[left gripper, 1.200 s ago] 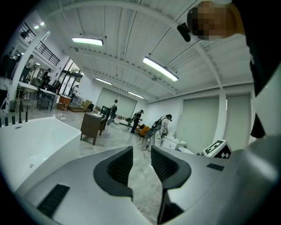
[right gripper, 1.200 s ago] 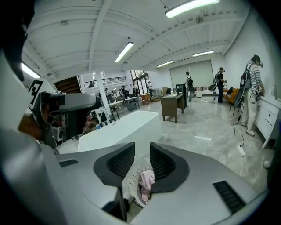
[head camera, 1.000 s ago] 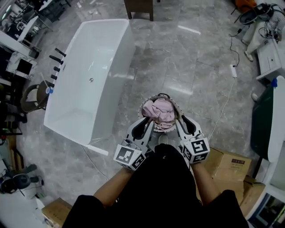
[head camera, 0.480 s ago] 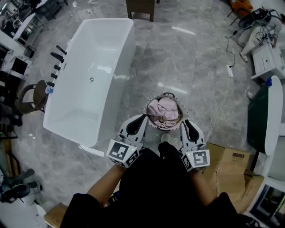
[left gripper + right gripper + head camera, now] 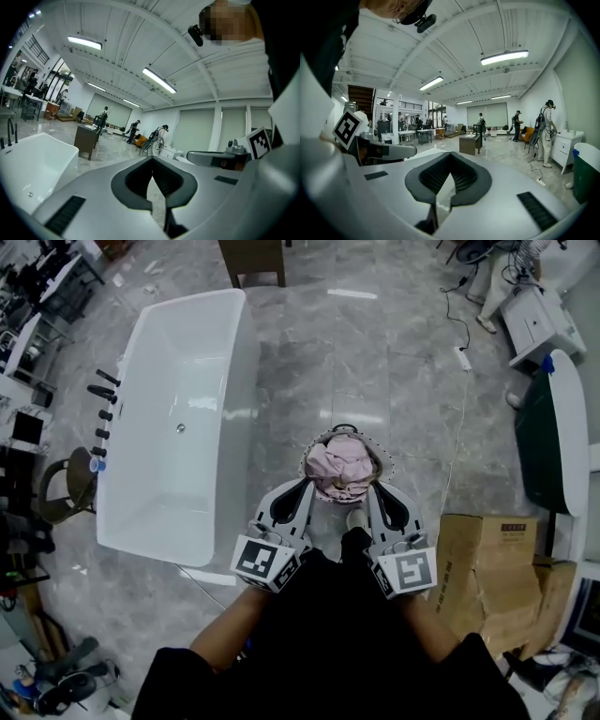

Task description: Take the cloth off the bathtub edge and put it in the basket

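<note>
Seen from above, a crumpled pale pink cloth (image 5: 341,465) lies bunched in soft folds inside a small round basket (image 5: 379,457) with a light, dotted rim. The basket stands on a glossy grey marble-patterned tile floor (image 5: 394,352). The cloth fills the basket's mouth. To the left, well apart from the basket, stands a long white freestanding bathtub (image 5: 242,381) with smooth, shiny walls, rounded corners and a small round drain in its bottom. The person in a black top holds both tools near the basket's near side, one at each side of it. The left tool (image 5: 307,484) is matt white plastic with a black oval opening and a cube of black-and-white square markers at its back. In the left gripper view its ribbed dark pads are pressed together at the tips, with nothing pinched between them. The right tool (image 5: 371,486), of the same make, also has its jaws pressed together and holds nothing in the right gripper view. A brown cardboard box (image 5: 483,549) sits on the floor just right of the right tool.
</note>
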The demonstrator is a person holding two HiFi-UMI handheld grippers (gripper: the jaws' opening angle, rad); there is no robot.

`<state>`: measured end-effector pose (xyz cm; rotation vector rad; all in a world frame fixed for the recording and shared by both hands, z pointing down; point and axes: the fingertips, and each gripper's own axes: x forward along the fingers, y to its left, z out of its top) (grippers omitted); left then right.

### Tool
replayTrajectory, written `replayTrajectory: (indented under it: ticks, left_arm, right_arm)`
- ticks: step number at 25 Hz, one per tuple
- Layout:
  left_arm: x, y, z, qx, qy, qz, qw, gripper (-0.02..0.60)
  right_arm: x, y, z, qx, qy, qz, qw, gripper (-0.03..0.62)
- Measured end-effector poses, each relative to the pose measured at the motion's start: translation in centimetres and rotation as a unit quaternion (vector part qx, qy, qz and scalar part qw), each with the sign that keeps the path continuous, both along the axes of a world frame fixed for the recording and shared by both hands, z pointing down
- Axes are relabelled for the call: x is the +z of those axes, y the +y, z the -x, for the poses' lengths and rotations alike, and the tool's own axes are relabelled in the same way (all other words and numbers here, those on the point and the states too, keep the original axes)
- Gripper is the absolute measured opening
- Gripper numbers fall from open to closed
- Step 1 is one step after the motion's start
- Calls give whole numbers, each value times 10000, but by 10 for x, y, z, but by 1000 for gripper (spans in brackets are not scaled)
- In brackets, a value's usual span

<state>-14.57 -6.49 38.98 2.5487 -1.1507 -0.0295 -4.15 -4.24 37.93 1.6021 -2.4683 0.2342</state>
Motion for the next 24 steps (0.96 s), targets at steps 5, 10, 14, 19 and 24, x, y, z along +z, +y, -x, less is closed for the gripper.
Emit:
replayTrajectory:
  ticks: [5,10,14,19,24]
  left_arm:
    - [-6,9,-9,207,-152,-135,9996,14]
    - [-6,19,-16,235,-17,-101,9997,14]
    - [-7,20,-9,182,-45,-21,9998,14]
    - [-8,21,-4,102,-41,-93,9999,14]
    - [5,13,1,-11,-108,10,9999,14]
  right_arm:
    - [2,7,-10,201,19,5,9998,30]
    - [7,14,-13,322,-98,-57,9994,30]
    - [-2,16,0,239,-165,-209,9994,30]
    - [3,14,10,113,-189,-97,9997,29]
    - [9,6,14,6,-172,-76,9998,29]
